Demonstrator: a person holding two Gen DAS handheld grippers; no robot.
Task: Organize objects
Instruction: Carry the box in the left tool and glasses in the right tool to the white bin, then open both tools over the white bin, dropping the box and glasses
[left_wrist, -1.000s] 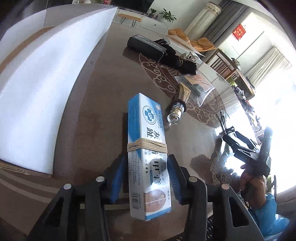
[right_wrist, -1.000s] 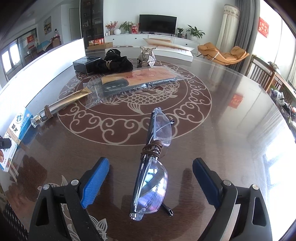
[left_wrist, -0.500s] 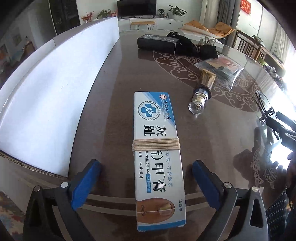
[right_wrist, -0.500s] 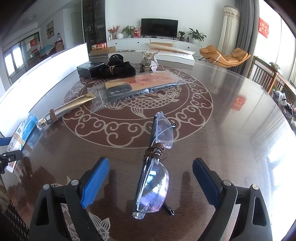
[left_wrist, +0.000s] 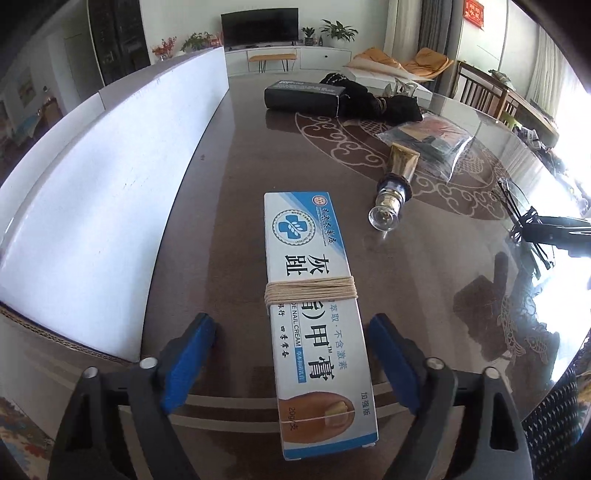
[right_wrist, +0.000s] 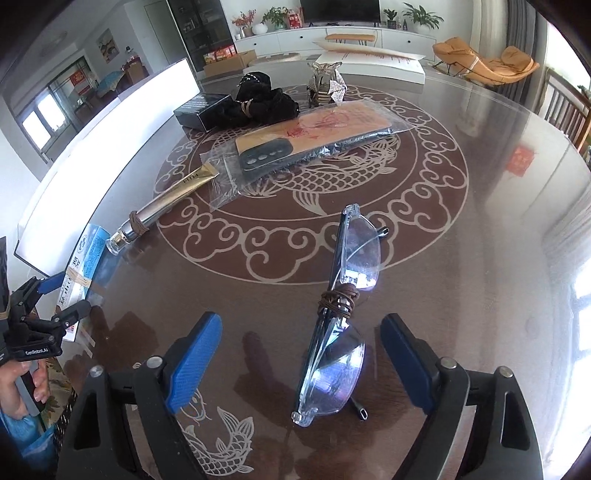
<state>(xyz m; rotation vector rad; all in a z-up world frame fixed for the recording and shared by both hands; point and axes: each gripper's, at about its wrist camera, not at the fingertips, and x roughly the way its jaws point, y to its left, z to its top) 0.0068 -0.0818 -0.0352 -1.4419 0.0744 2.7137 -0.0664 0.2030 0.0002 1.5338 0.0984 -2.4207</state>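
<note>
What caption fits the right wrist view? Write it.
Open right gripper straddling folded clear glasses on the patterned table.

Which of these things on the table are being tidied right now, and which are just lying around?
In hand now:
- nail cream box, between the open left gripper
- folded glasses, between the open right gripper

Lying about:
- gold tube
- bagged phone case
- black box

Home living room: television, lounge chair, houseplants.
</note>
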